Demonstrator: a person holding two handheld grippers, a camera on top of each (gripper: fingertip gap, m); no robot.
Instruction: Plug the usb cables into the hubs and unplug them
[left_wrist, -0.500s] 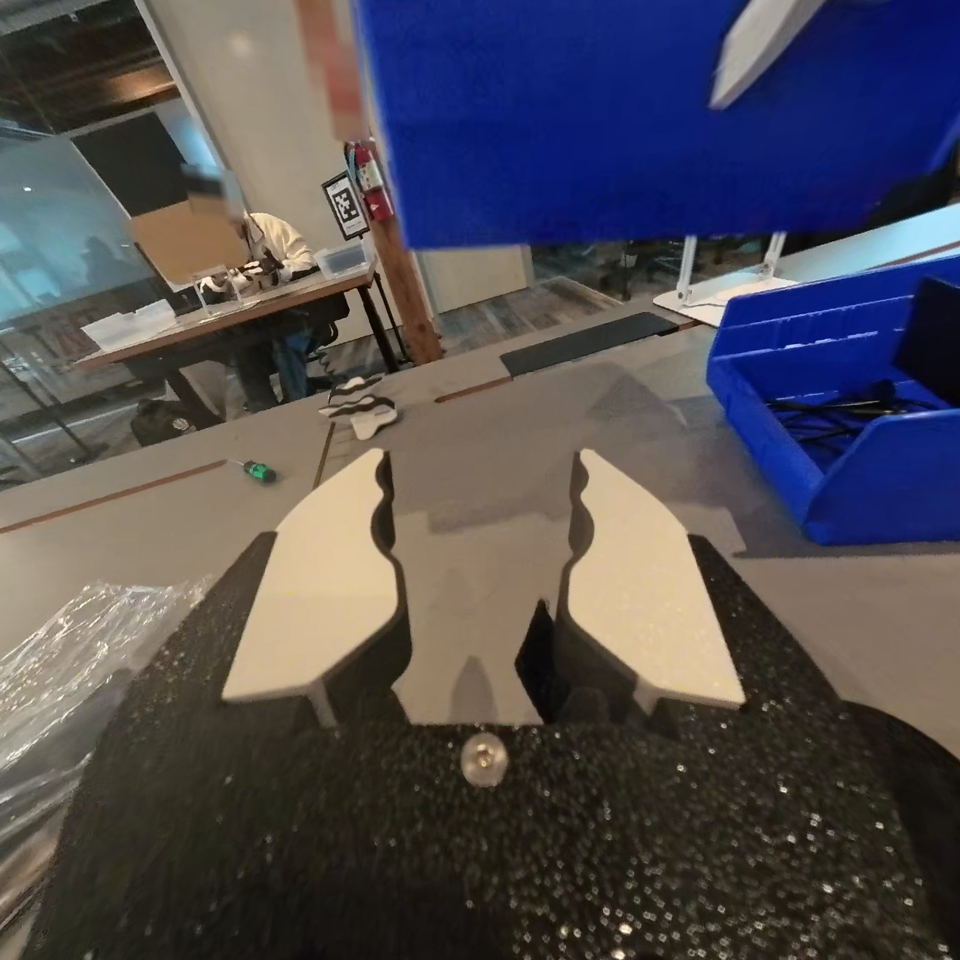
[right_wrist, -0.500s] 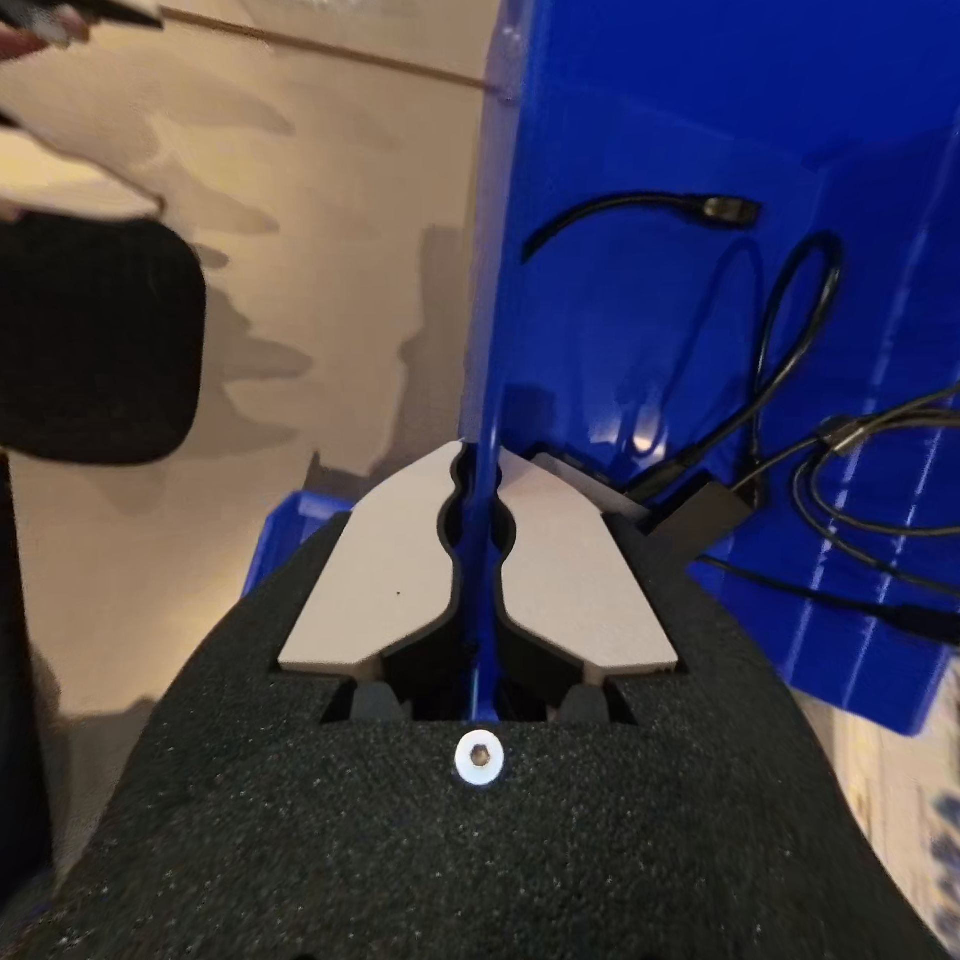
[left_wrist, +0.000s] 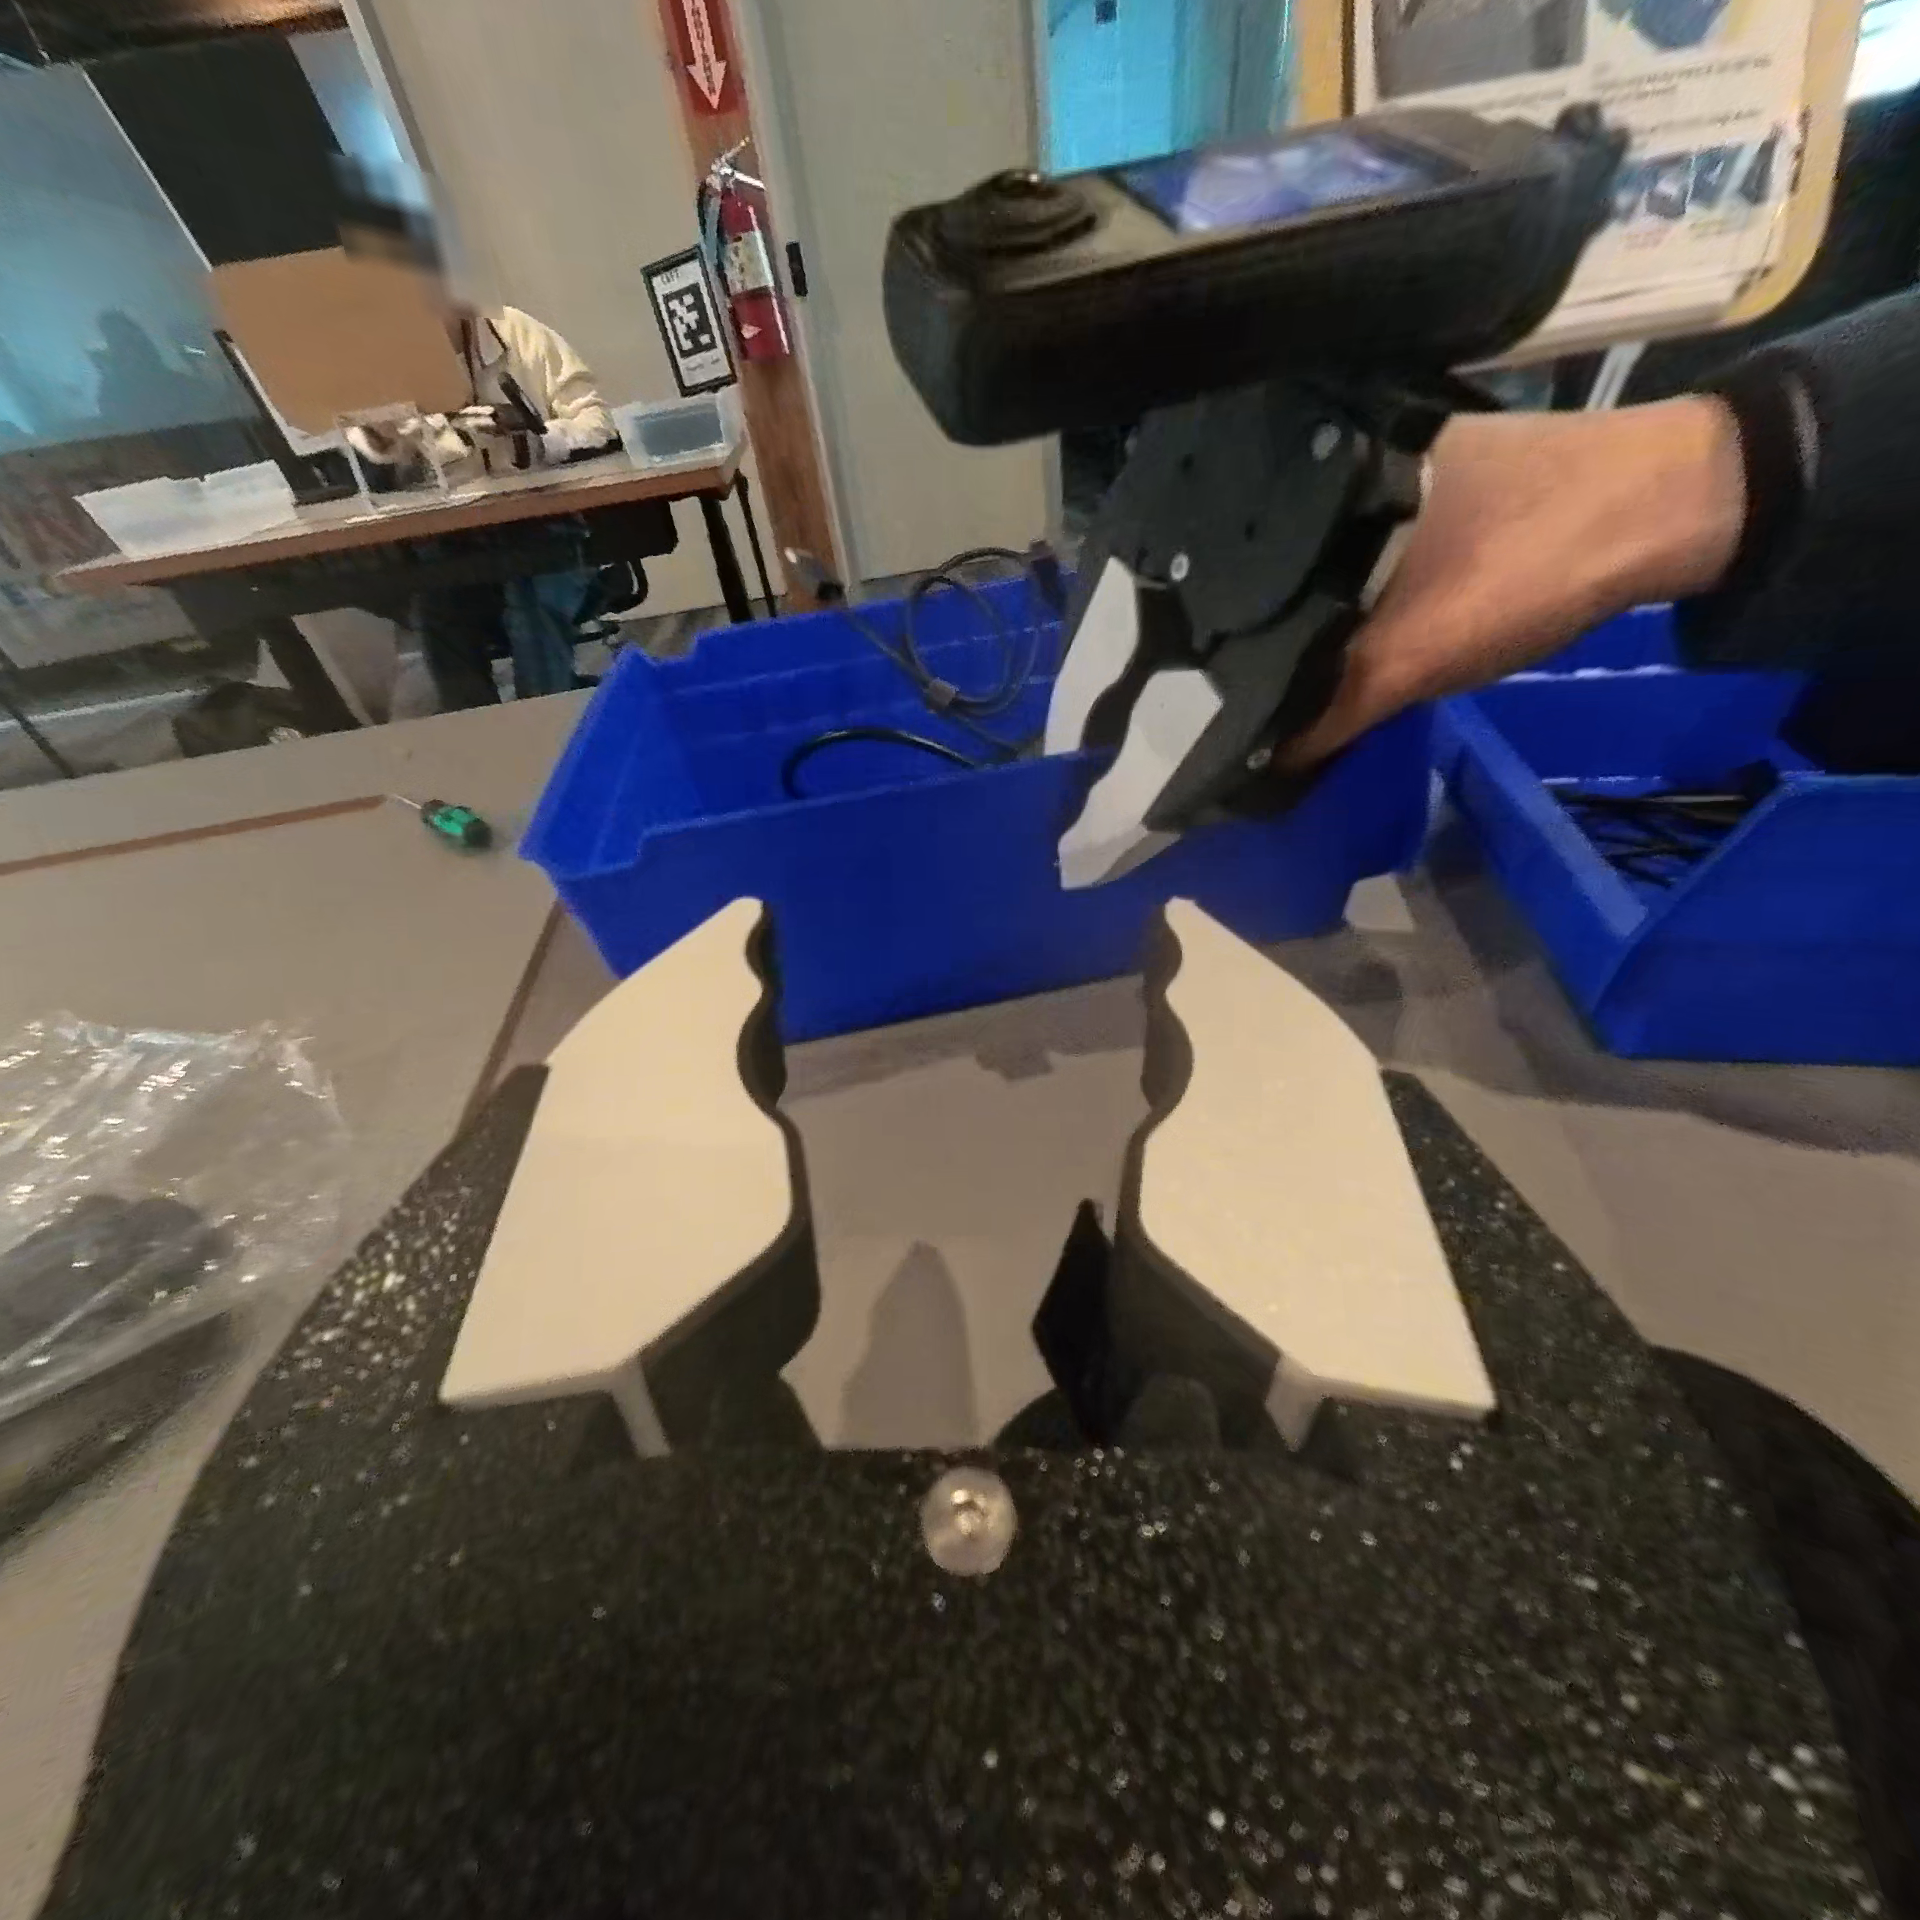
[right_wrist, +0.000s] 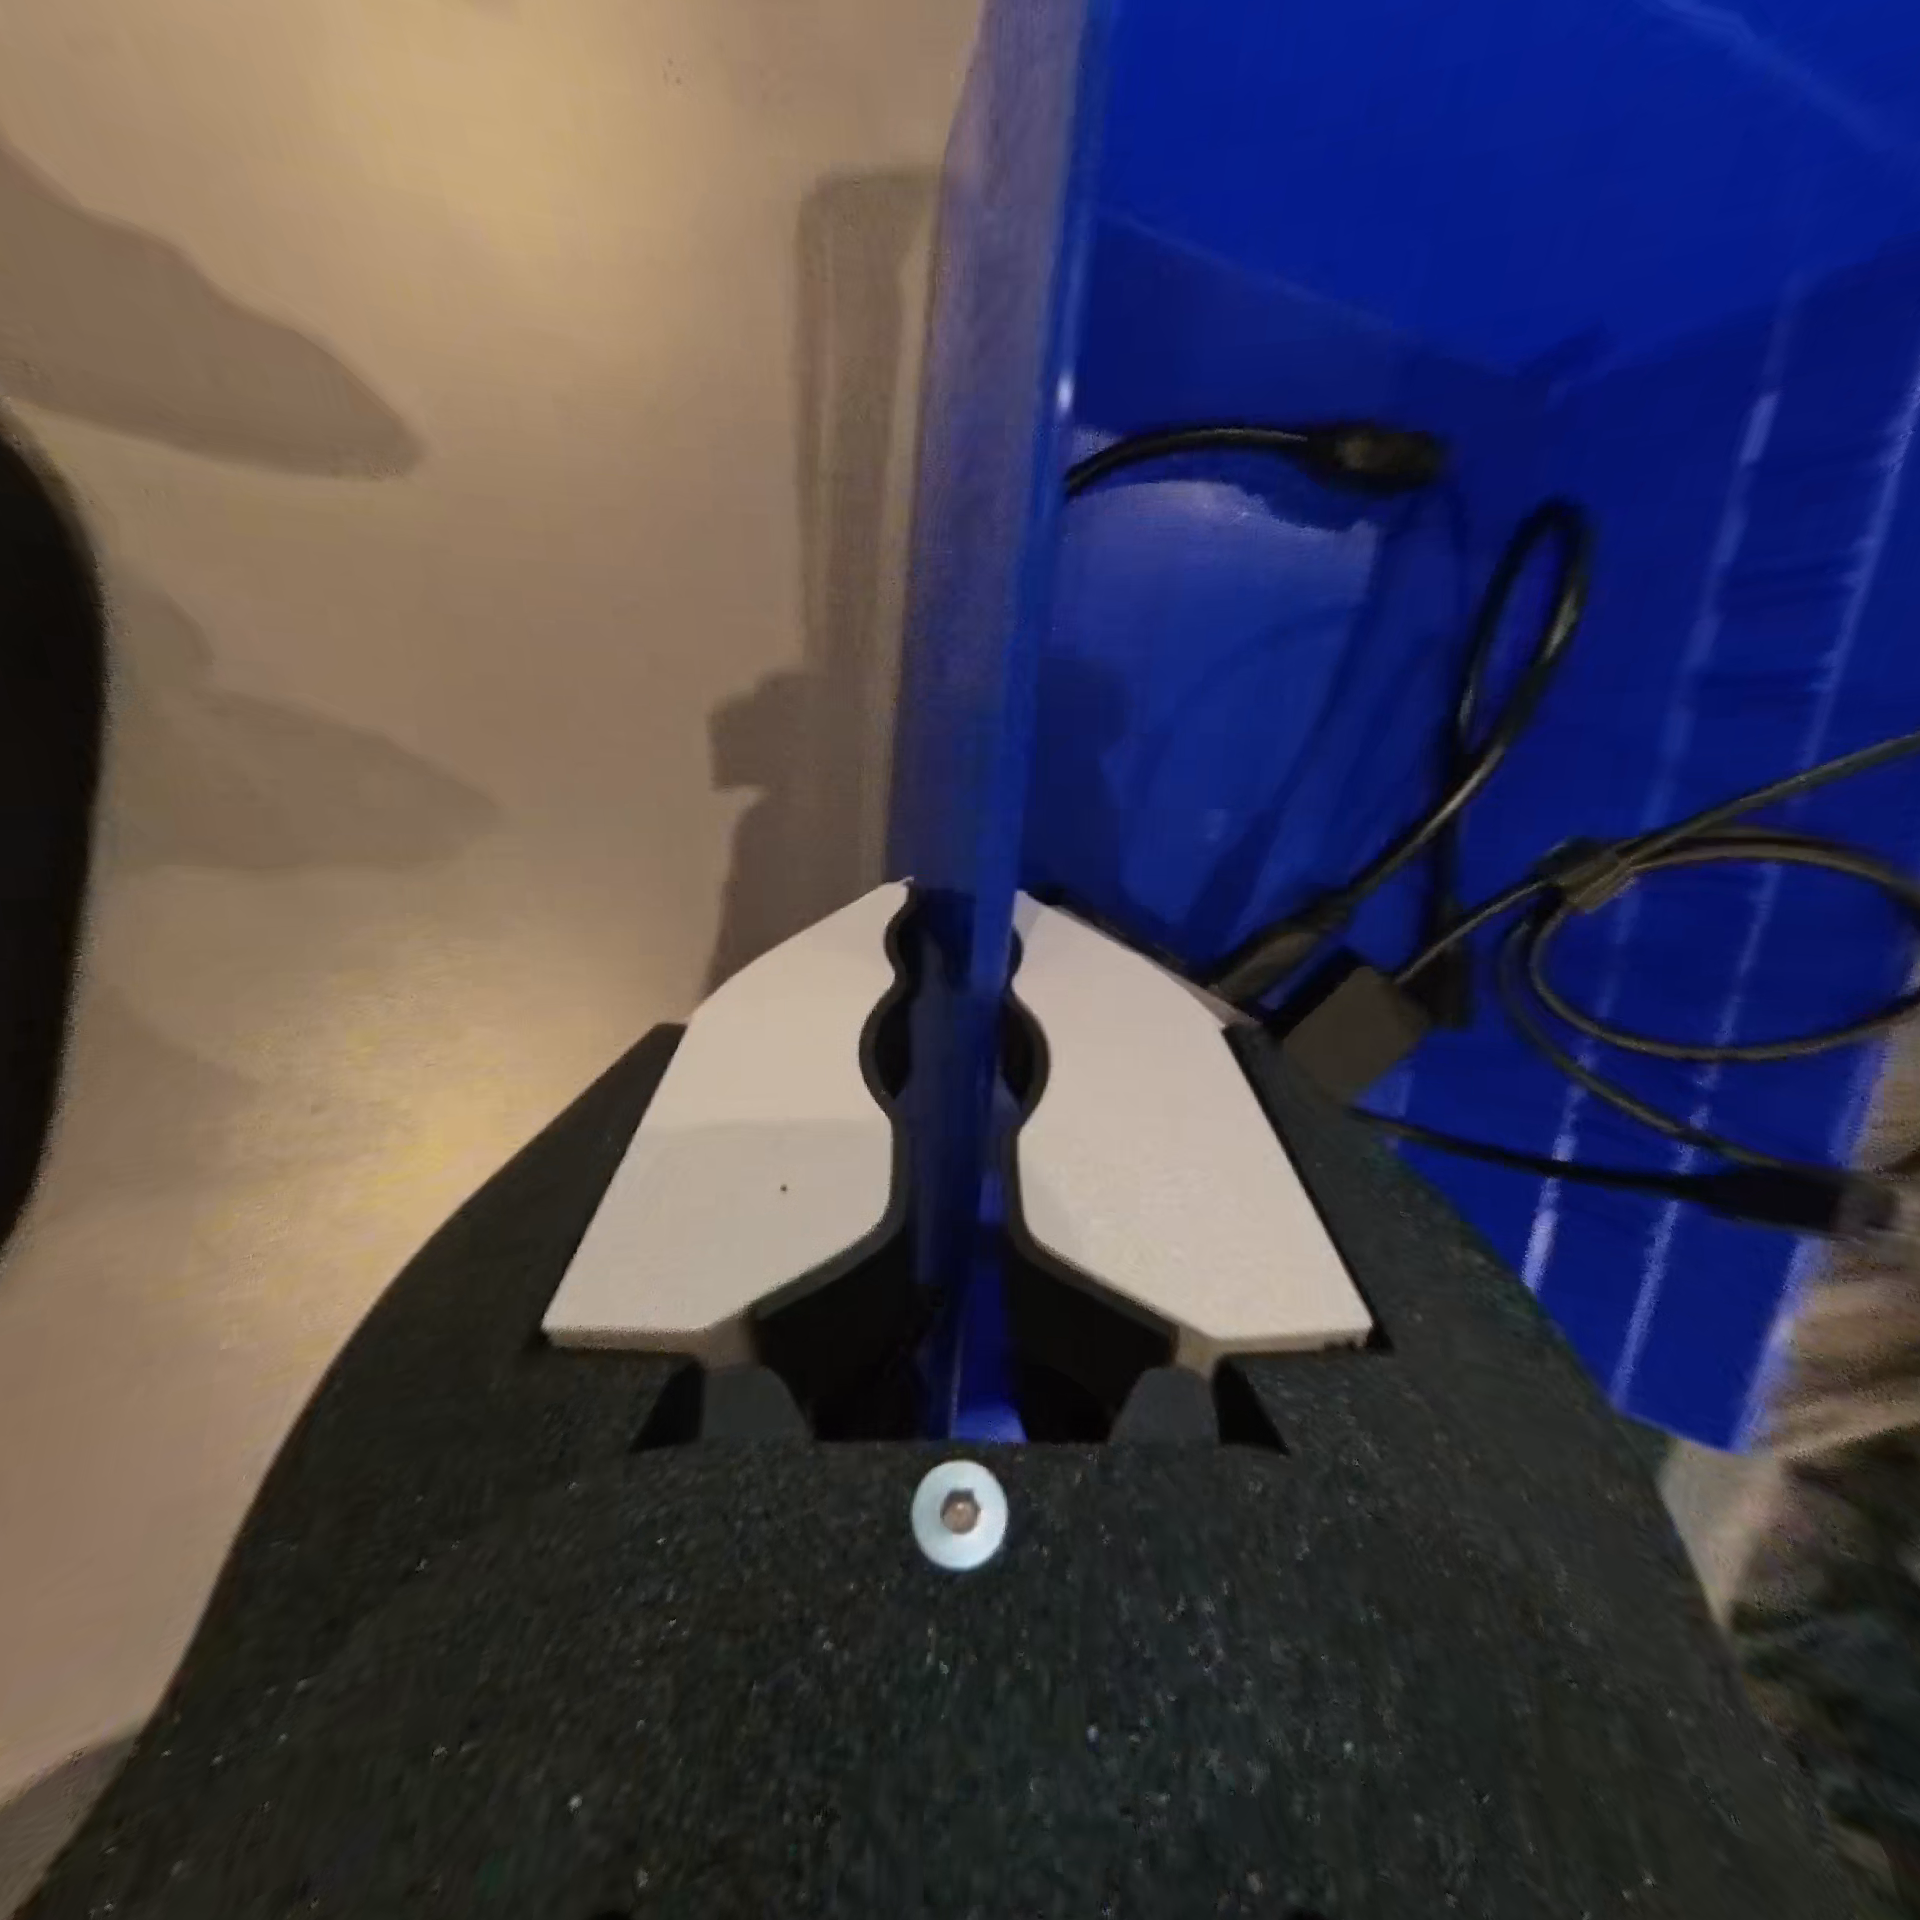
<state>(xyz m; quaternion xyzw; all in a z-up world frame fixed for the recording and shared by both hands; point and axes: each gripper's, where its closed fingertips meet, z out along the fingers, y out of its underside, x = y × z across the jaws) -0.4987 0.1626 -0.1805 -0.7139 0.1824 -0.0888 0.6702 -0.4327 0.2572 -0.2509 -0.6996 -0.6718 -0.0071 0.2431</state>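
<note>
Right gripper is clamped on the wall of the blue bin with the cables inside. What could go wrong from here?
1. The right gripper pinches only the thin wall of the blue plastic bin; the wall could slip out or the bin could tip.
2. Loose black USB cables arch over the bin's far rim and might spill out.
3. The open left gripper gives the bin no support.

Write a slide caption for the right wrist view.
Right hand-held gripper shut on the wall of a blue bin holding black cables.

Blue bin lowered to the table

The blue bin (left_wrist: 862, 883), high and filling the top of the left wrist view half a second ago, now sits on the grey table (left_wrist: 260, 935), the right gripper (right_wrist: 961, 925) still clamped on its wall.
</note>
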